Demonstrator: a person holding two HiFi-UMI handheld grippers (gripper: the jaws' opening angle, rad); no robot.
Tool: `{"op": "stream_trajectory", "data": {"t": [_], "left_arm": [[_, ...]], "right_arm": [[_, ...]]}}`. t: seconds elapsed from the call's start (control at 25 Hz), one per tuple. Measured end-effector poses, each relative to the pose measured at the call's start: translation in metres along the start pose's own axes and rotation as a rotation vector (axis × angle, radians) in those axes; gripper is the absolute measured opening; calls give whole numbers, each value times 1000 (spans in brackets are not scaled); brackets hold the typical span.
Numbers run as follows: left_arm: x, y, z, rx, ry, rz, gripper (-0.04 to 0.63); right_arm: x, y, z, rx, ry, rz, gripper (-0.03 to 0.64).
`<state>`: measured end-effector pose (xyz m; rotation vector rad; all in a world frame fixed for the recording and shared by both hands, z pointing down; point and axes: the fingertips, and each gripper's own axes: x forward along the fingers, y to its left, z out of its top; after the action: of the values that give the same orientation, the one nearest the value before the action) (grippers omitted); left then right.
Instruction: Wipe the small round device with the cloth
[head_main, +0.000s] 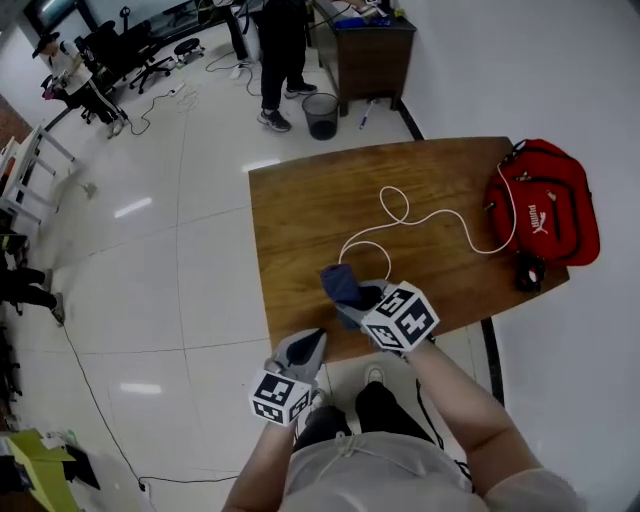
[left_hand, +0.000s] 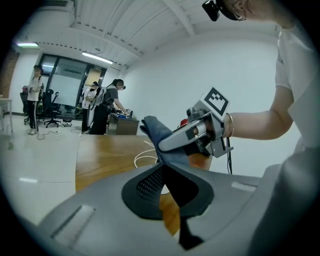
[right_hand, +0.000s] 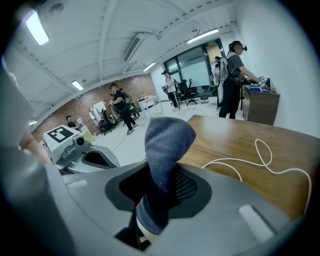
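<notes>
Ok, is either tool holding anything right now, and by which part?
The right tool pinches the cloth near one end; the left tool is shut, empty.

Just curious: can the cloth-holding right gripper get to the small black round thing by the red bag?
Probably yes: only bare table and a white cable lie between the right gripper and the round device; nothing covers it.

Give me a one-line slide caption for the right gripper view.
Right gripper shut on a blue-grey cloth above the wooden table, white cable trailing across it.
</notes>
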<state>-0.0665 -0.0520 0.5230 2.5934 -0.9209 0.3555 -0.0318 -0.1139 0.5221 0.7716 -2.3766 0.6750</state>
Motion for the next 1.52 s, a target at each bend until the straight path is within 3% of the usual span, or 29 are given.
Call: {"op": "stream_trajectory", "data": {"t": [0.28, 0.68, 0.92, 1.04, 1.24, 1.52], "left_arm": [[-5, 6, -6, 2, 14, 22, 6], [10, 2, 5, 22, 12, -23, 6], [11, 4, 6, 22, 14, -19, 6], [9, 6, 9, 25, 9, -18, 6], [11, 8, 14, 47, -3, 2, 6], [17, -2, 8, 45, 6, -20, 6]], "right_arm": [[19, -21, 1, 32, -13, -27, 110], [-13, -68, -4, 148, -100, -87, 110], [-30, -81, -28, 216, -79, -137, 110], [-40, -62, -20, 153, -93, -119, 110], [-35, -4, -5, -9, -196, -8, 110], [-35, -15, -27, -49, -300, -49, 110]]}}
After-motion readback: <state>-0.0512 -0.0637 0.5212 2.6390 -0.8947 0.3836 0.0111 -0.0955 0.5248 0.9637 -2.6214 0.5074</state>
